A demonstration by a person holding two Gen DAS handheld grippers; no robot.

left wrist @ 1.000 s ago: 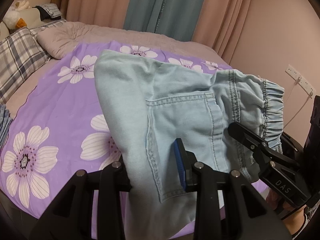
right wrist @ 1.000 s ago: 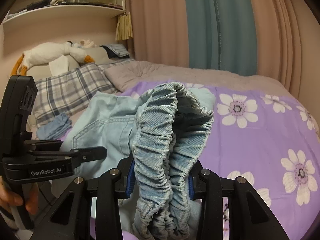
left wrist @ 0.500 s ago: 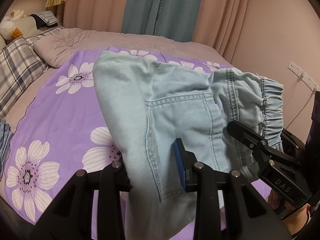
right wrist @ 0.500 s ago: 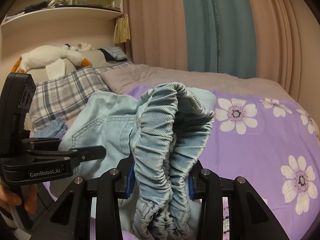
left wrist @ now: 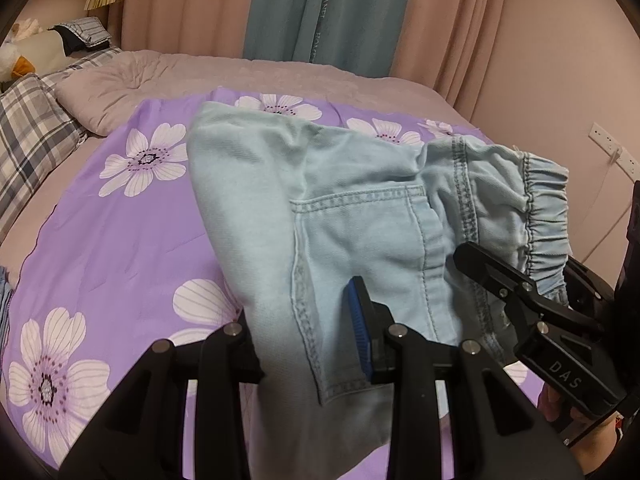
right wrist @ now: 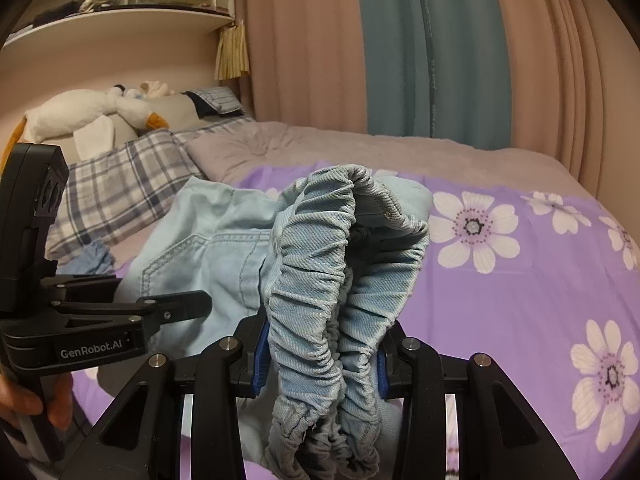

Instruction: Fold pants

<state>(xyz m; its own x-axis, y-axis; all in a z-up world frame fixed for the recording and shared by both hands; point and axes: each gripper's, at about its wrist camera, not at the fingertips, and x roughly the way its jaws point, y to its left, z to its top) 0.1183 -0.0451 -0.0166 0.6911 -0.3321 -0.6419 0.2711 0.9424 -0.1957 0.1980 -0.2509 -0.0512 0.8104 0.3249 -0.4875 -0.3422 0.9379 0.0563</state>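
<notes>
The pale blue denim pants [left wrist: 360, 216] hung above the purple flowered bedspread [left wrist: 120, 240], both claws clamped on them. The left gripper [left wrist: 308, 344] pinched the pocket side; the right gripper [right wrist: 320, 360] squeezed the bunched elastic waistband [right wrist: 320, 280]

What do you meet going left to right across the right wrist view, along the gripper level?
Black left gripper → light blue denim pants, elastic waistband in right gripper → purple flowered bedsheet.
</notes>
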